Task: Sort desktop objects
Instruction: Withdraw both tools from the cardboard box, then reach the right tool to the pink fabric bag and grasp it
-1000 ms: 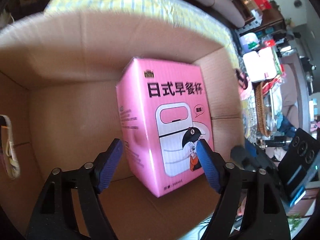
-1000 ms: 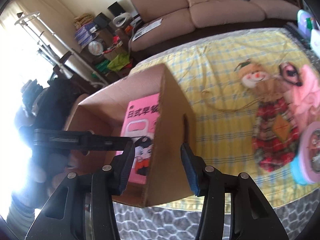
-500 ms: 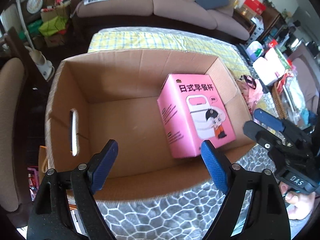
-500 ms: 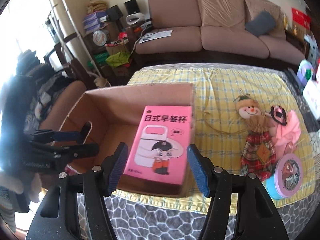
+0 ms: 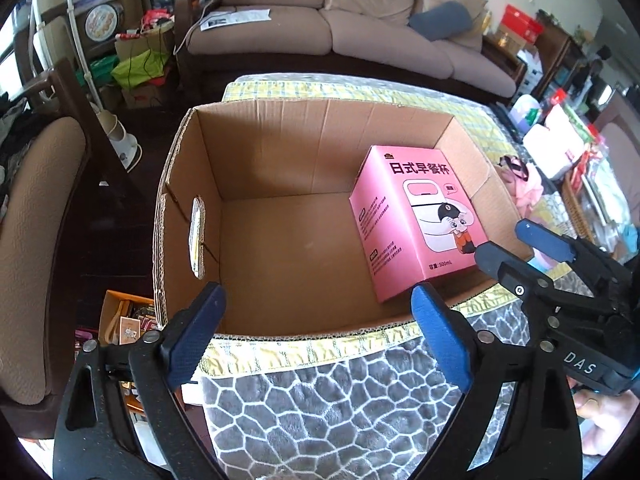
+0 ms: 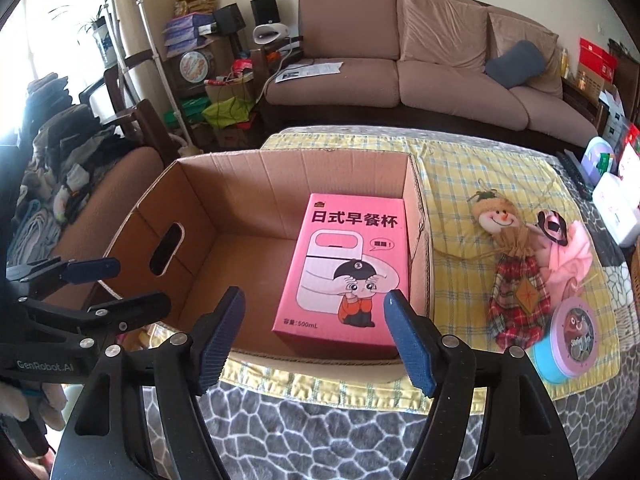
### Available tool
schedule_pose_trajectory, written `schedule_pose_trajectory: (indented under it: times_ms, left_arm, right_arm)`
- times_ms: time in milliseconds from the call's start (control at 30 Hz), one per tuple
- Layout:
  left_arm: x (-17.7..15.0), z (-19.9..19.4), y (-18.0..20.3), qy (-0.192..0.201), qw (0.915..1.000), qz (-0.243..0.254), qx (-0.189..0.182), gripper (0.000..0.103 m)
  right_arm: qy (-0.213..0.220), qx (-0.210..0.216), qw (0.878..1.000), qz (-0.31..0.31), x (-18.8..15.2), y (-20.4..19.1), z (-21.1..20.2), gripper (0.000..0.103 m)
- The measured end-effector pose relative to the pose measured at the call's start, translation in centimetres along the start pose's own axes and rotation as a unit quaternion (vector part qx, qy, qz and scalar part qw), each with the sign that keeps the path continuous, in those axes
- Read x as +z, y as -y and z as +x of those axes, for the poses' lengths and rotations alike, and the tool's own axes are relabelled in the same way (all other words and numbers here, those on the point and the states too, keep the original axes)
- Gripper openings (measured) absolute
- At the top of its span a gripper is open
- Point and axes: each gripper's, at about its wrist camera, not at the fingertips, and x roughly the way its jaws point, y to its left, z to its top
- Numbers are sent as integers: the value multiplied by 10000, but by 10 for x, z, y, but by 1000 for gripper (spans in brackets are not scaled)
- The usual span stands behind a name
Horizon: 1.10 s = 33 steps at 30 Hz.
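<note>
A pink breakfast-cup box (image 5: 416,220) (image 6: 348,268) stands inside the open cardboard carton (image 5: 280,152) (image 6: 208,220), against its right wall. My left gripper (image 5: 316,312) is open and empty, above the carton's near edge. My right gripper (image 6: 314,316) is open and empty, near the carton's front edge, in front of the pink box. It also shows in the left wrist view (image 5: 520,248). On the yellow checked cloth (image 6: 452,184) right of the carton lie a scarecrow doll (image 6: 508,256), a pink cloth item (image 6: 568,256) and a round tin (image 6: 572,336).
A grey patterned mat (image 6: 320,432) covers the table's near edge. A brown sofa (image 6: 420,68) stands behind the table. A chair (image 5: 36,240) and floor clutter are at the left. White boxes and a basket (image 5: 576,208) crowd the table's right end.
Both grippers have pulled back and up from the carton. The left gripper was down inside it around the pink box; now the box stands free inside and the whole carton shows.
</note>
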Motion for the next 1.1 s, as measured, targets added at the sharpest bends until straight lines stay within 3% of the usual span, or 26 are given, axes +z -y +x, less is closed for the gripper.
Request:
schedule_pose_trajectory:
  times_ms: [233,467,600,733,900,1100]
  left_arm:
    - [-3,-6,7,114,9999,65,-28,94]
    - [1,-22,52,448,9977,441,-269,94]
    - [0,-28,94,656,9937,775,-483,94]
    - [-7,-23,150,736,9868,1179,-833,94]
    - [-26,-5,217,766,9778,1677,-1000,94]
    - [-40,32,277,556,9719,2025,-1062,94]
  right_arm:
    - [70,102,9999,68,-6,4,-7,75]
    - [252,-14,9997,31,-10,34,-35,76]
    - [433,-433,9980,172,-22,82,-59,80]
    - [462,-858,9928,694,-40,150,-76,80]
    - [587,-1091,9794,1593,-70,232,-91,80]
    - [610,-1209,9660,2201,-98,287,-89,80]
